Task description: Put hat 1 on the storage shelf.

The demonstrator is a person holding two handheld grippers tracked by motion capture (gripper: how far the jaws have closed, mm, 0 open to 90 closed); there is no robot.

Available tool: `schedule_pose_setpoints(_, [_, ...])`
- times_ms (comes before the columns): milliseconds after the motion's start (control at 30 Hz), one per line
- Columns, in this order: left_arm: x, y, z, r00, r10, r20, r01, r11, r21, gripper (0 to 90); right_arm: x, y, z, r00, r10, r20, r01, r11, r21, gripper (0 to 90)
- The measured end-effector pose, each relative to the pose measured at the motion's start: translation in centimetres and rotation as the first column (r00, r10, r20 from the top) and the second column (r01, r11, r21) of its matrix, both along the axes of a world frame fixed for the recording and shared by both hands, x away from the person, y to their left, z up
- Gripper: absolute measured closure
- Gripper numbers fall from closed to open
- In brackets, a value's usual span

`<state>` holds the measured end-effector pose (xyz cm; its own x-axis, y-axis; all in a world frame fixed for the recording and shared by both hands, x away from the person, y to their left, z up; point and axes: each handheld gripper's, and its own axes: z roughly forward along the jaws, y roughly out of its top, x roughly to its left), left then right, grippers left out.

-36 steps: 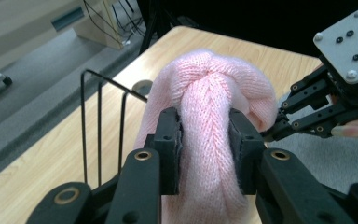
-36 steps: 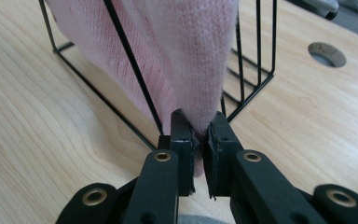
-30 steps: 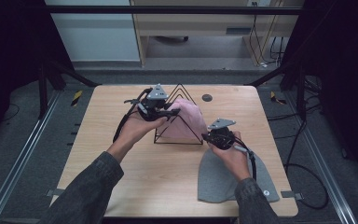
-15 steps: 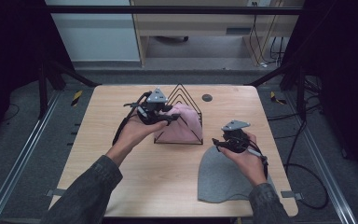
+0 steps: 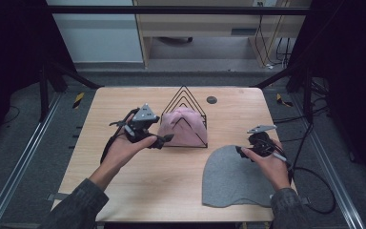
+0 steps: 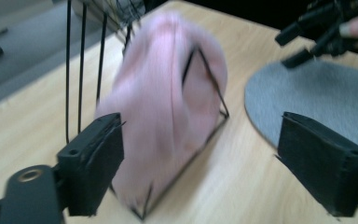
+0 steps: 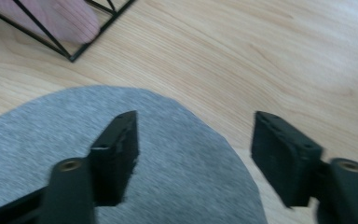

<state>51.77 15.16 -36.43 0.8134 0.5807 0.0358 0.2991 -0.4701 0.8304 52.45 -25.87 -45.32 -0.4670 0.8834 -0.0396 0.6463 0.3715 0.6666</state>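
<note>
Left gripper (image 5: 164, 138) has just been opening, jaws spread, nothing between, pink hat (image 5: 183, 126) in the rack (image 5: 185, 95) just beyond; right gripper (image 5: 242, 151) likewise opening, jaws wide above the grey hat (image 5: 231, 179) lying near-right on the bench (image 5: 138, 186).

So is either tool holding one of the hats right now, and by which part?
Nothing is held. The left tool stands open beside the pink hat in the wire rack; the right tool is open over the grey hat.
</note>
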Motion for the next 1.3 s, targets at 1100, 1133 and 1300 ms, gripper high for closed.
schedule_pose_setpoints(1100, [-4.8, 9.5, -8.9, 0.9767, 0.202, -0.072, -0.192, 0.9728, 0.13, 10.3, -0.3, -2.2, -2.7, 0.9846, 0.015, -0.174, -0.018, 1.0, -0.018, 66.3])
schedule_pose_setpoints(1133, [-4.7, 9.7, -8.9, 0.9751, 0.213, -0.061, -0.203, 0.9687, 0.142, 10.4, -0.3, -2.1, -2.7, 0.9839, 0.02, -0.178, -0.025, 0.999, -0.024, 70.3])
schedule_pose_setpoints(1300, [-4.4, 10.3, -9.0, 0.969, 0.236, -0.072, -0.227, 0.9663, 0.122, 10.5, -0.3, -1.6, -2.6, 0.9818, 0.054, -0.182, -0.057, 0.998, -0.012, 85.6])
